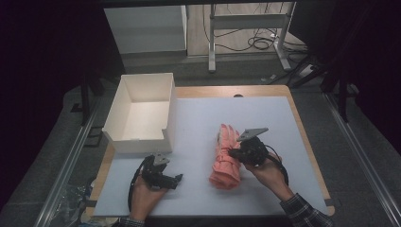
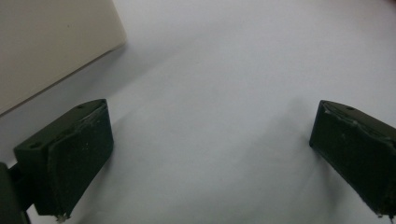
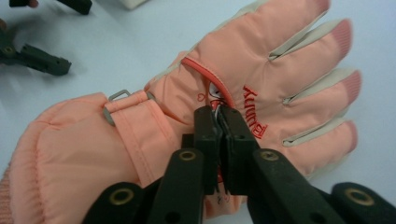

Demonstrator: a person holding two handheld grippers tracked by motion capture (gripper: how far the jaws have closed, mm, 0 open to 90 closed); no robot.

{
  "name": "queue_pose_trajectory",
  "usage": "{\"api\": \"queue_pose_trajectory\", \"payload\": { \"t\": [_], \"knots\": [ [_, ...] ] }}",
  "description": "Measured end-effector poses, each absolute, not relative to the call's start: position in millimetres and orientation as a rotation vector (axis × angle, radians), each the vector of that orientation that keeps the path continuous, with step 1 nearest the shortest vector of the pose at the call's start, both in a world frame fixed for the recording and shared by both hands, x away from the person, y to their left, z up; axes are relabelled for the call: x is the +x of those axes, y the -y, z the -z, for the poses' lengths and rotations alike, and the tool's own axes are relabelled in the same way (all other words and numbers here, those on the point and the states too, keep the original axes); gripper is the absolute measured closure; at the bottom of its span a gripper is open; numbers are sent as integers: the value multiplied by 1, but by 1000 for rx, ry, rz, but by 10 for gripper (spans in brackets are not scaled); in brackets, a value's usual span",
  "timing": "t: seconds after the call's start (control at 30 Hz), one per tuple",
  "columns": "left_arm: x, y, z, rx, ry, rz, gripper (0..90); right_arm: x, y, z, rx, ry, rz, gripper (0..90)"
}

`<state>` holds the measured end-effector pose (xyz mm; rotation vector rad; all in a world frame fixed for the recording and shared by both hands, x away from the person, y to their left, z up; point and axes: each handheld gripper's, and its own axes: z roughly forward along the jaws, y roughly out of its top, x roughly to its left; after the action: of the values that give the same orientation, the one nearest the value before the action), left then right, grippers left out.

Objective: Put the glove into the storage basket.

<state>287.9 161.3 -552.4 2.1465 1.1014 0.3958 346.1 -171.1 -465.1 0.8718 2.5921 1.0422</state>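
Observation:
A salmon-pink winter glove [image 1: 226, 158] lies on the white mat with its fingers pointing away from me. In the right gripper view the glove [image 3: 261, 60] shows red stitched lettering, a strap with a metal buckle and beige finger sides. My right gripper [image 1: 232, 154] comes at it from the right; its jaws [image 3: 218, 112] are pinched together on a small fold of fabric at the back of the glove. My left gripper [image 1: 178, 178] rests low near the mat's front left. Its jaws stand wide apart with nothing between them [image 2: 210, 140], and it also shows far off [image 3: 42, 58].
A white open-topped box [image 1: 137, 142] stands at the mat's far left corner, just beyond the left gripper; its wall [image 2: 46, 42] fills the upper left of the left gripper view. The white mat [image 1: 198, 194] covers a wooden table. Table legs and cables lie beyond.

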Motion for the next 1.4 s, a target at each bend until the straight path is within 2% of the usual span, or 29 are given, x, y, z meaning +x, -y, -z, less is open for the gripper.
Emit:
{"api": "queue_pose_trajectory", "payload": {
  "t": [0.13,0.37,0.57,0.73,0.87,1.03,1.4],
  "knots": [
    [288,-161,552,2145,-1103,-396,0,344,179,455,859,-2539,-1108,767],
    [288,-161,553,2144,-1104,-397,0,339,200,448,897,-2471,-1141,731],
    [288,-161,552,2144,-1106,-395,0,331,217,457,918,-2452,-1168,732],
    [288,-161,552,2149,-1103,-394,0,315,226,485,927,-2490,-1204,818],
    [288,-161,552,2149,-1103,-394,0,306,224,500,923,-2527,-1199,841],
    [288,-161,552,2149,-1103,-394,0,296,218,521,930,-2581,-1186,843],
    [288,-161,552,2149,-1103,-394,0,296,198,527,918,-2596,-1227,816]
  ]
}}
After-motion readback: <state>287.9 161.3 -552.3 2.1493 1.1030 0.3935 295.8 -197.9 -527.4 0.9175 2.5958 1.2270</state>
